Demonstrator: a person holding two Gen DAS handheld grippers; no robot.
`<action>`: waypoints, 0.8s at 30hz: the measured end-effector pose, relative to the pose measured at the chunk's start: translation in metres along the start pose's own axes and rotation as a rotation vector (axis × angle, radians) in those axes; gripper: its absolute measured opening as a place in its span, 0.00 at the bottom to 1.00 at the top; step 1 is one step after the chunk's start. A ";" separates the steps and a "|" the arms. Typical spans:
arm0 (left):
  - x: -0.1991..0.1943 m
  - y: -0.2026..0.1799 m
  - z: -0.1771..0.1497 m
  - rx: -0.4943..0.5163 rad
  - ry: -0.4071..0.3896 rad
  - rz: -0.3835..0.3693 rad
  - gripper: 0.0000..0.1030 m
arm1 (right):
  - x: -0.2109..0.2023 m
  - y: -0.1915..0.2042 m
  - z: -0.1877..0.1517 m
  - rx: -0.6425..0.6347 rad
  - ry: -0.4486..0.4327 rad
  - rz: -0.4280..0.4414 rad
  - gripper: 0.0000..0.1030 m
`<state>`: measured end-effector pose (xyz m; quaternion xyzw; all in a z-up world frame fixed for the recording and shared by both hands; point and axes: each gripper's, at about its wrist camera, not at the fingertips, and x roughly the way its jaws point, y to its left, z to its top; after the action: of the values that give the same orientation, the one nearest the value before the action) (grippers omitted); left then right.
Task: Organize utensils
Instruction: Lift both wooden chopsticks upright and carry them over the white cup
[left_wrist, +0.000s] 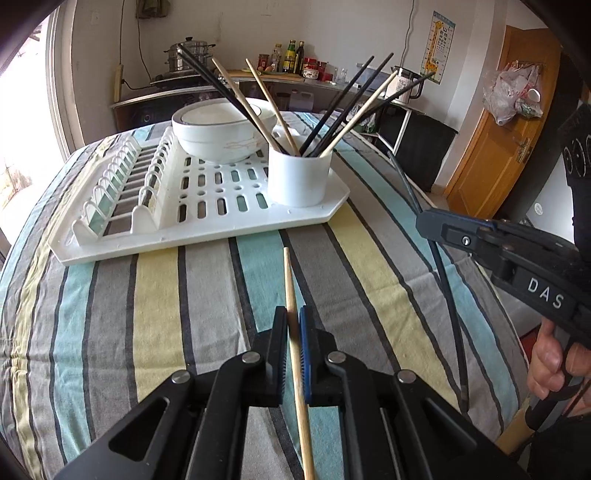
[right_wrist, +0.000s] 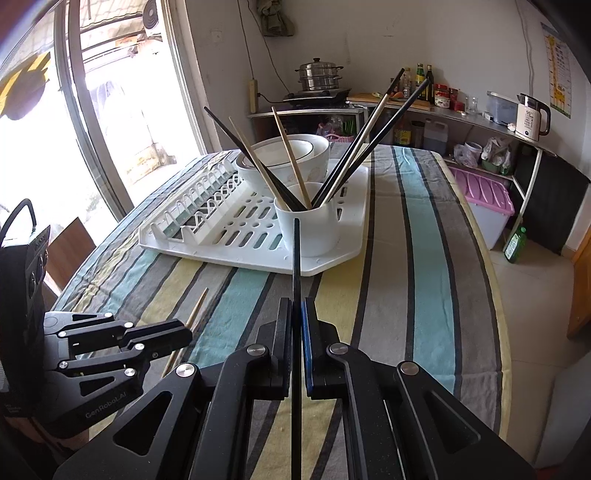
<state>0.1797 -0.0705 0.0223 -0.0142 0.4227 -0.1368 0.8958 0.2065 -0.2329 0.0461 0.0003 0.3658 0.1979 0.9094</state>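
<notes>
A striped cloth (left_wrist: 155, 295) in grey, teal, yellow and black covers the tabletop and fills the lower part of both views. On it, in the middle of each frame, lies a white slotted rack (left_wrist: 207, 199), with a row of arched plate dividers along its left side. Two stacked white bowls (left_wrist: 221, 129) with a dark rim line sit at the back of the rack. At the rack's right front corner stands a white cup (left_wrist: 299, 177), holding a fan of black and pale wooden chopsticks (left_wrist: 343, 107) that lean out left and right.

The left gripper (left_wrist: 293, 325), at the bottom centre of its own view, has its fingers closed on a wooden chopstick (left_wrist: 290, 280): slim, light tan, pointing up the frame toward the rack. The right gripper (right_wrist: 296, 317) is likewise clamped on a black chopstick (right_wrist: 296, 258), thin and dark, its tip reaching the cup's front in the picture.
</notes>
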 end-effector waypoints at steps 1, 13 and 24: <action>-0.005 0.001 0.003 0.001 -0.014 -0.002 0.06 | -0.003 0.000 0.002 0.001 -0.010 0.000 0.05; -0.047 0.012 0.026 -0.015 -0.159 -0.042 0.06 | -0.031 0.004 0.014 0.014 -0.108 0.009 0.05; -0.068 0.012 0.026 -0.004 -0.207 -0.053 0.06 | -0.051 0.010 0.016 0.009 -0.168 0.006 0.05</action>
<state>0.1617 -0.0440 0.0885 -0.0412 0.3276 -0.1572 0.9307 0.1804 -0.2402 0.0935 0.0223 0.2893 0.1983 0.9362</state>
